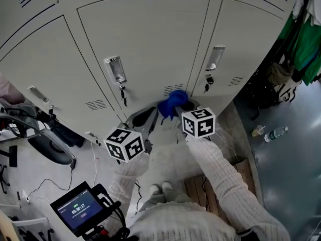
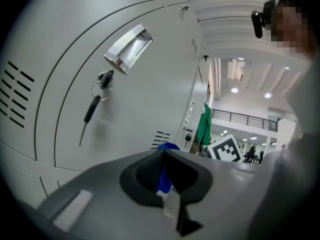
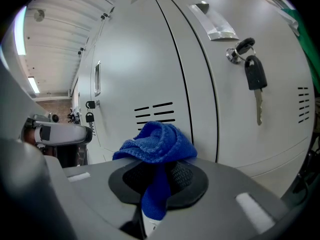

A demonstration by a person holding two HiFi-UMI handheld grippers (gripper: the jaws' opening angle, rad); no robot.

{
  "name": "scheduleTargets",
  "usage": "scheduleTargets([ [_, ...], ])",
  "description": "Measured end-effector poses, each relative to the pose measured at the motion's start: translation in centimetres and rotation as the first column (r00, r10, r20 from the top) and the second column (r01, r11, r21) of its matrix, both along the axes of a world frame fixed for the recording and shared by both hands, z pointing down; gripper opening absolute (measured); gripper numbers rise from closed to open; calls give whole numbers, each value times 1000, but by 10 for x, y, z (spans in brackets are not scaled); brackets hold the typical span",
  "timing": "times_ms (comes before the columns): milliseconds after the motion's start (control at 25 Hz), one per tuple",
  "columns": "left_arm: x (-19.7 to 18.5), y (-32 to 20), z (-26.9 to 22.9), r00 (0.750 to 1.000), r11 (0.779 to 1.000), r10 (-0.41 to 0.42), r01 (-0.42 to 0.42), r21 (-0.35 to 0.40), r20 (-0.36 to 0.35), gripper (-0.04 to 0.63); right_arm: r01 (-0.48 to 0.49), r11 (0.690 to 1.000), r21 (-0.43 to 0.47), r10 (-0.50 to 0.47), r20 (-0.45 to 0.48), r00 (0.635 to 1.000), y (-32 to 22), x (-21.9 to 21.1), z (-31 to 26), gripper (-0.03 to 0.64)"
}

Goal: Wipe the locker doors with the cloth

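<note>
We saw the left gripper (image 2: 163,166) with its dark ribbed jaws pressed together on a thin fold of blue woven cloth (image 2: 163,182), a small bulge of it showing above them. Ahead rose a pale grey metal locker door (image 2: 150,79). Its silver recessed handle (image 2: 128,48) sat above a black-headed key (image 2: 91,110) hanging from the lock.

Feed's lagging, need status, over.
Right gripper shut on blue cloth, bunched close to locker door. Left gripper shut, thin blue sliver of cloth between jaws. Nothing blocking; key hangs in lock.
</note>
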State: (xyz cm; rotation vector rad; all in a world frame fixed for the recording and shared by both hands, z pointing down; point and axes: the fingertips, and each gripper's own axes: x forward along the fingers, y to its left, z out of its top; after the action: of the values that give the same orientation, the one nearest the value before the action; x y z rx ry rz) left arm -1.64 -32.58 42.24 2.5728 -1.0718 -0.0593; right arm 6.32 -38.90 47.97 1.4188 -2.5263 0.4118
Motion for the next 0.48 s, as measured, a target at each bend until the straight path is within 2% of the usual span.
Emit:
scheduleTargets([
  [240,1,6,-5,1000,1000,5,-5,6,-9,6,6,1000,-19,-7,-7,1000,10,-3,-7,52],
  [480,-4,13,-21,1000,999,1,0,39,-14,6,73,994,85,-78,63,995,35,-12,-54,52],
])
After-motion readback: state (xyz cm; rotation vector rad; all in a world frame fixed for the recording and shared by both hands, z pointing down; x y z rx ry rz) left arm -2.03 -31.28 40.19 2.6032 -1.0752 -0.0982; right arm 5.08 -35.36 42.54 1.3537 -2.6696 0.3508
